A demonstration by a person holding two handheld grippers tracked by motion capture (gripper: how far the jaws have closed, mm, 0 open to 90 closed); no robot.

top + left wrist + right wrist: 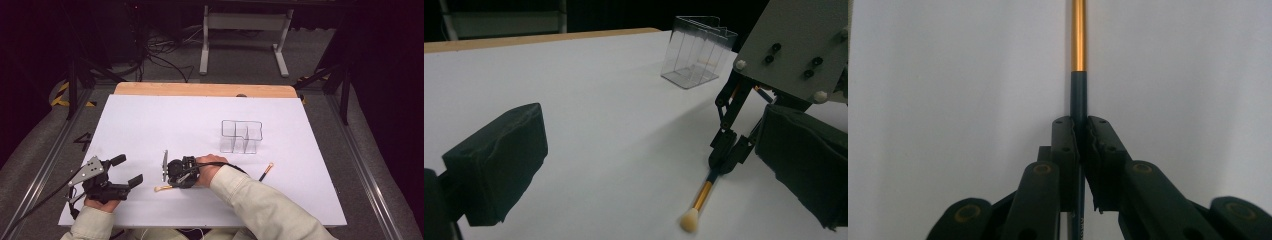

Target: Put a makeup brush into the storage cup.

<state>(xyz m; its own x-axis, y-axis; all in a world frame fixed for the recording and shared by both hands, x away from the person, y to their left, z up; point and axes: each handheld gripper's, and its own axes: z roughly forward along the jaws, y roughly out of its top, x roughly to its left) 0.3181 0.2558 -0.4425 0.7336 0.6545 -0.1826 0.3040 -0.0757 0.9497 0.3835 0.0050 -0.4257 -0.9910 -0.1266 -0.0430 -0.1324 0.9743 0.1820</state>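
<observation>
A thin brush [701, 197] with a dark handle, a gold ferrule and a cream tip lies low on the white table near its front edge. My right gripper [1080, 125] is shut on the dark handle, and the gold ferrule [1078, 45] sticks out beyond its jaws. In the high view, the right gripper [172, 186] points left and down at the table, with the brush tip [161, 188] just past it. To its left my left gripper [127, 170] is open and holds nothing. From the left gripper [651, 165], the right gripper [724, 162] is seen pinching the brush.
A clear plastic organizer [241, 136] with several compartments stands right of centre; it is also in the left gripper view [698, 57]. A second thin brush [266, 171] lies on the white table [150, 125] in front of it. A wooden edge [200, 90] borders the far side.
</observation>
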